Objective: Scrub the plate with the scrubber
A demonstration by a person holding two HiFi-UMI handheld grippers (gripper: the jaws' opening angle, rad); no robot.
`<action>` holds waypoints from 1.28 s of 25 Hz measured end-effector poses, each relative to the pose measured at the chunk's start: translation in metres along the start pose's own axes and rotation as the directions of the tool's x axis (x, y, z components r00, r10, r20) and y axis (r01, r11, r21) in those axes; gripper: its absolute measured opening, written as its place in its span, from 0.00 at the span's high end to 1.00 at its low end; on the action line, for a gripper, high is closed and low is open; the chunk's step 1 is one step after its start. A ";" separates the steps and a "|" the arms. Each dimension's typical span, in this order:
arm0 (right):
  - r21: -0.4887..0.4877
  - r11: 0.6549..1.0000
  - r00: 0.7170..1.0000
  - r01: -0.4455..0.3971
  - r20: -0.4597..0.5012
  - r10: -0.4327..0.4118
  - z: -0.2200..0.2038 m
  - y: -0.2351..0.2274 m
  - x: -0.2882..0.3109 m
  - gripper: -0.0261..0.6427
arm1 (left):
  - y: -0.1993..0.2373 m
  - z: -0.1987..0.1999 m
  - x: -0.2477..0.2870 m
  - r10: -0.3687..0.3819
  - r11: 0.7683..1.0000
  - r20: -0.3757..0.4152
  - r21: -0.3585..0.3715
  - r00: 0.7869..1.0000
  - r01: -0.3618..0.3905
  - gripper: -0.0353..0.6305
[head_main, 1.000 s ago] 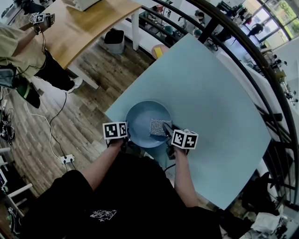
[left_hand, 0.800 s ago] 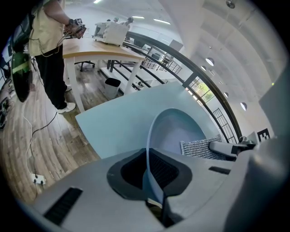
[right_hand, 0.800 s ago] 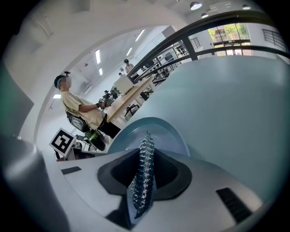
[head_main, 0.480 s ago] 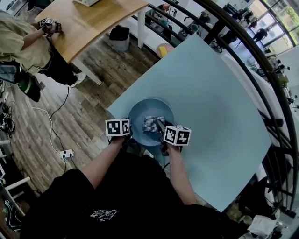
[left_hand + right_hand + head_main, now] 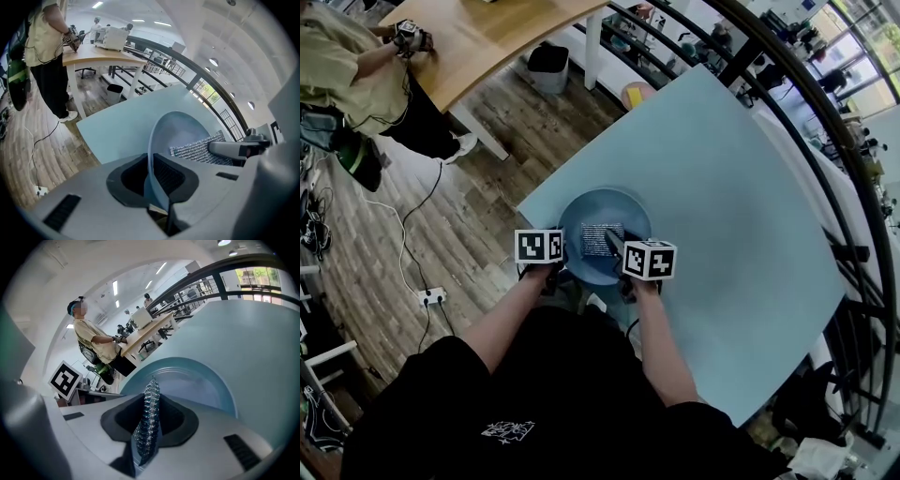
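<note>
Left gripper (image 5: 152,180) nearly closed, pinching the blue plate (image 5: 180,133) by its rim at the plate's 8 o'clock. Right gripper (image 5: 147,427) clamped on the silver scrubber (image 5: 149,404), which lies on the plate's centre. Plate sits near the 9 o'clock corner of the light-blue table (image 5: 722,216). Wood floor (image 5: 478,187) at 9, wooden desk (image 5: 487,37) with a person (image 5: 347,75) at 11, dark railing (image 5: 825,141) from 1 to 4

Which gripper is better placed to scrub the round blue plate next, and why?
Right: the right gripper clamps the silvery mesh scrubber over the round blue plate; the left gripper grips its rim, steadying it.
</note>
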State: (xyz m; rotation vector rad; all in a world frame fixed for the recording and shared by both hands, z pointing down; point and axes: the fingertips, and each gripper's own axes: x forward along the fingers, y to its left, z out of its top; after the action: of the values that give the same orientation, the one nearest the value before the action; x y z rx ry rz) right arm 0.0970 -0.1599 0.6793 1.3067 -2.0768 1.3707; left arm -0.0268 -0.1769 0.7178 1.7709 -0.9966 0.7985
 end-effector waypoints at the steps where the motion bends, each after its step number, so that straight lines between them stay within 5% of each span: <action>1: -0.009 1.000 1.000 -0.007 -0.004 0.007 0.001 0.001 0.001 0.83 | -0.001 0.000 0.000 -0.001 1.000 0.000 0.007 1.000 0.001 0.91; 14: -0.040 0.998 0.996 -0.052 0.075 0.055 0.006 -0.001 -0.024 0.83 | 0.008 -0.003 -0.021 0.013 0.999 0.107 -0.042 0.994 -0.009 0.84; 23: -0.027 0.998 0.968 -0.054 0.242 0.059 0.013 -0.003 -0.073 0.83 | -0.010 -0.007 -0.057 0.003 0.999 0.219 -0.043 0.976 0.007 0.84; 32: -0.180 0.981 0.896 0.075 0.444 0.014 0.034 0.010 -0.156 0.83 | -0.055 0.008 -0.125 -0.025 0.993 0.431 0.114 0.902 -0.027 0.90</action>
State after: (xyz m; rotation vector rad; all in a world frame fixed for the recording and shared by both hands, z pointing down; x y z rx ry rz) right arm 0.1770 -0.1082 0.5512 1.6771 -2.3905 0.8810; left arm -0.0354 -0.1355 0.5878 2.1045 -1.2573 0.4758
